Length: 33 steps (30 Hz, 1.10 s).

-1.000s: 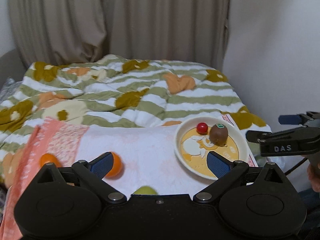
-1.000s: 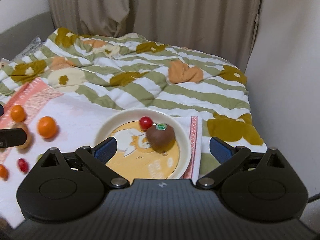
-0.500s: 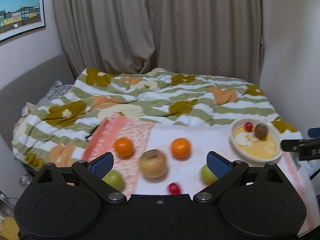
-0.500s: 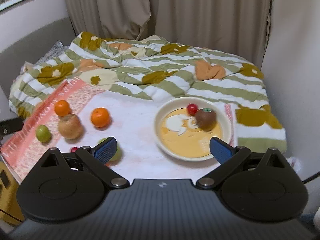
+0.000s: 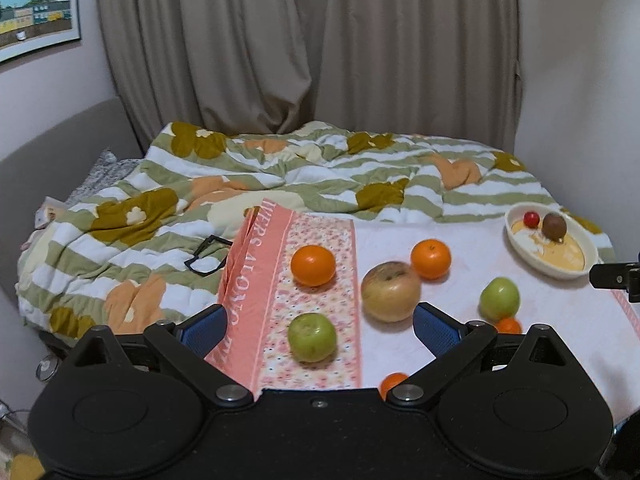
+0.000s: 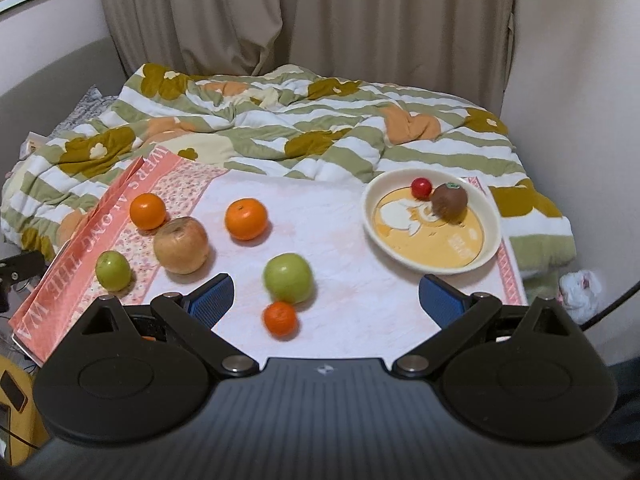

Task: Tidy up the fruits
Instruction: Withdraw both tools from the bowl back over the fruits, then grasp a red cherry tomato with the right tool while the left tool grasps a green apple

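Loose fruit lies on a white cloth [image 6: 340, 240] on the bed. A cream plate [image 6: 432, 258] at the right holds a brown kiwi [image 6: 450, 199] and a small red tomato [image 6: 421, 187]. To its left lie two oranges [image 6: 245, 218] [image 6: 147, 211], a large tan apple [image 6: 181, 245], two green apples [image 6: 287, 277] [image 6: 113, 270] and a small tangerine [image 6: 280, 318]. My right gripper [image 6: 326, 300] hovers open over the front edge, nothing between its fingers. My left gripper [image 5: 320, 326] is open too, above the green apple [image 5: 312, 337] near the tan apple [image 5: 391, 291]; the plate [image 5: 550, 266] is far right.
A pink floral towel band [image 5: 304, 280] borders the cloth on the left. Black glasses [image 5: 208, 256] rest on the striped flowered duvet [image 6: 320, 128]. Curtains and walls close in behind and to the right. A white bag [image 6: 580, 288] lies on the floor at right.
Both grippers have pulled back and away from the plate. The left view has swung left, bringing the loose fruit into sight. Both stay open and nothing was picked up.
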Each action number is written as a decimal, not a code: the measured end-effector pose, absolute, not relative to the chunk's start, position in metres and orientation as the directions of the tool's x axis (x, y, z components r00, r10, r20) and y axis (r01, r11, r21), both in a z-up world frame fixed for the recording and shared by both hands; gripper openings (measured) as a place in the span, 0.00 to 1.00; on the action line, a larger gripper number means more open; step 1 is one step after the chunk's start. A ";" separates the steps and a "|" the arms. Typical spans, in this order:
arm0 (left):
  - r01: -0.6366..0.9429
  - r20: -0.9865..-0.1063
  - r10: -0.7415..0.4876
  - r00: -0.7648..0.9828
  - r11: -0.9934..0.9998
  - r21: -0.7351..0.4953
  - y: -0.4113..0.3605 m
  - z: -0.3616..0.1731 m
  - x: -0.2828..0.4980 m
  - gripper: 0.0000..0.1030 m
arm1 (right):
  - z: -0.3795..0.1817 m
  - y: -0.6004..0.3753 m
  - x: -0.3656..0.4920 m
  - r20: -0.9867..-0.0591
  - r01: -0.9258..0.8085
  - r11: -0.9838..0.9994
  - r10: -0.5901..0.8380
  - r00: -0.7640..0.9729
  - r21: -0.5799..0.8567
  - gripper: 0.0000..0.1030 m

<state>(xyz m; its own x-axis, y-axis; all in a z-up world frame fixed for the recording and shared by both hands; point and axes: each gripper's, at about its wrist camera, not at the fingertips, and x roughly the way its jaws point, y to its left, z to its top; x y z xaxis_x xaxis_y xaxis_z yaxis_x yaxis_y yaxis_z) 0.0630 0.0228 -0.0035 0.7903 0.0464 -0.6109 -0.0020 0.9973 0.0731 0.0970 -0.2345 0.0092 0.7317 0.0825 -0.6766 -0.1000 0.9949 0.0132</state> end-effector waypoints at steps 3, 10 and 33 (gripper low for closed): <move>0.035 -0.626 0.010 0.779 0.998 0.060 0.042 -0.016 0.072 0.98 | 0.002 -0.214 0.096 -0.675 -0.070 0.997 0.064 0.735 0.017 1.00; 0.102 -0.675 -0.029 0.737 0.992 0.068 0.069 -0.051 0.101 0.98 | -0.033 -0.178 0.105 -0.708 -0.039 0.998 0.067 0.703 0.056 1.00; 0.217 -0.781 -0.104 0.615 0.975 0.040 0.068 -0.124 0.169 0.82 | -0.111 -0.134 0.164 -0.794 -0.085 0.982 0.187 0.579 0.170 0.82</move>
